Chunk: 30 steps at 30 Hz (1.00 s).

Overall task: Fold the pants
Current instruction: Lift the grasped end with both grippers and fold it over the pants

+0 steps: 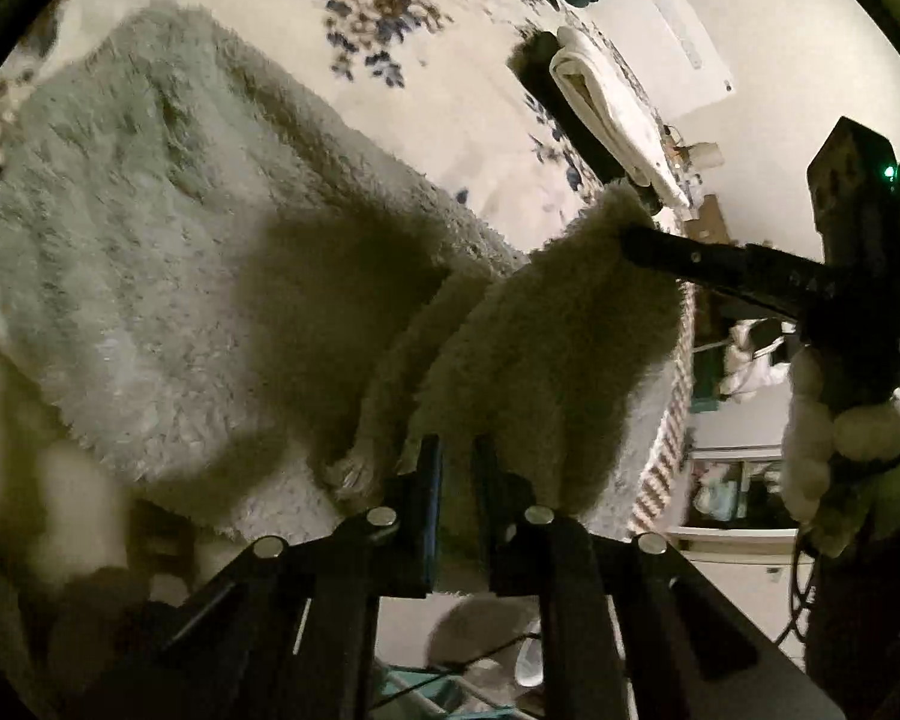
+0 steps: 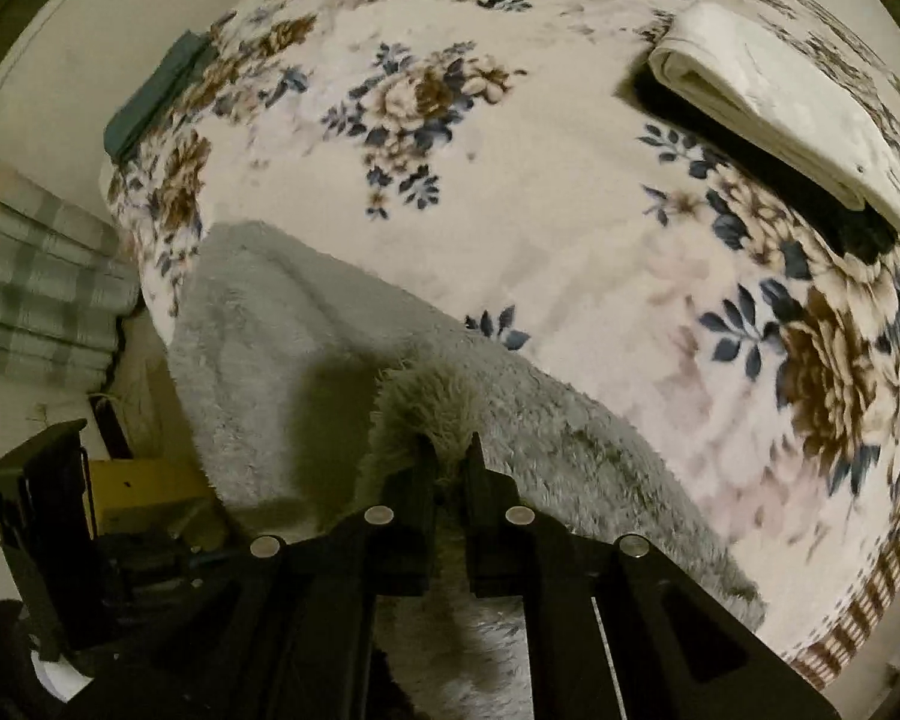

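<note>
Fingers of both grippers pinch the fluffy pants point(image 1: 168, 252): the left gripper point(image 1: 456, 456) and right gripper point(image 2: 450, 456) each clamp a raised edge, lifted above the part lying flat on the floral bed point(image 2: 510, 210). Judging by this, a fold is midway; carrying the held end over and laying it down remains.

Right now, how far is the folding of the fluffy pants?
In progress. Both claws are shut on the fluffy pants: the left claw and the right claw each lift an edge above the floral blanket. The rest lies flat. Left: laying the lifted part over. A folded white cloth lies aside.
</note>
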Tool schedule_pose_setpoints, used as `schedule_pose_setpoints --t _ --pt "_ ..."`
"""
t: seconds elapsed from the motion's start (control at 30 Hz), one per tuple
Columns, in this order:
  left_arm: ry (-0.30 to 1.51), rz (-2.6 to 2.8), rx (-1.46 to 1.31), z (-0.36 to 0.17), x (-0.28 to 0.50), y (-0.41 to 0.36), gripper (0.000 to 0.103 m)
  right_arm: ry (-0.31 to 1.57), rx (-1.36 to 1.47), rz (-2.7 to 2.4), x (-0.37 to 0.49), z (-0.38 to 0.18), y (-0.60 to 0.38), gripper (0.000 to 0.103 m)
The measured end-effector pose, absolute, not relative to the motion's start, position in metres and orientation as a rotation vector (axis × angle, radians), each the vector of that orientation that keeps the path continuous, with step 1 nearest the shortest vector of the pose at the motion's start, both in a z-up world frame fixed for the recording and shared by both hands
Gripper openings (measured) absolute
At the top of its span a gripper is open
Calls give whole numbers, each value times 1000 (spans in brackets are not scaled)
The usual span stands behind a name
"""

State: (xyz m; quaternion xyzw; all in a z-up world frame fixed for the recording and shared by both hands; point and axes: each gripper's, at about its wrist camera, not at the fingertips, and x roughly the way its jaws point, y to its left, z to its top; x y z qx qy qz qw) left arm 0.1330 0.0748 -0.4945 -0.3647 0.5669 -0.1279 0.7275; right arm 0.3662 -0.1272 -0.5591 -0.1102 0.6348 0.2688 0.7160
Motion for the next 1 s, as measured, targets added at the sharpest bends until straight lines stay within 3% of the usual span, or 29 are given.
schedule_pose_setpoints --t 0.07,0.13,0.37,0.43,0.5,0.53,0.77,1.0 --pt "1294 -290 -800 -511 143 69 39 1428 -260 586 368 -570 -124 8" --pt "1313 -315 -832 -522 146 64 47 1448 -252 569 370 -578 -127 8" --pt "1402 -340 -781 -549 152 27 51 1487 -201 528 372 -596 -140 8" --pt "1399 -333 -749 -553 153 20 49 1490 -204 516 373 -599 -141 8" --pt "1389 -332 -725 -552 152 18 17 1494 -203 507 374 -600 -142 8" --pt "1384 -332 -721 -552 152 19 10 1493 -203 509 374 -599 -142 8" --pt "1320 -266 -804 -520 128 65 9 1477 -199 556 374 -586 -136 8" --pt "1382 -191 -837 -550 126 87 9 1551 -284 565 380 -636 -111 8"
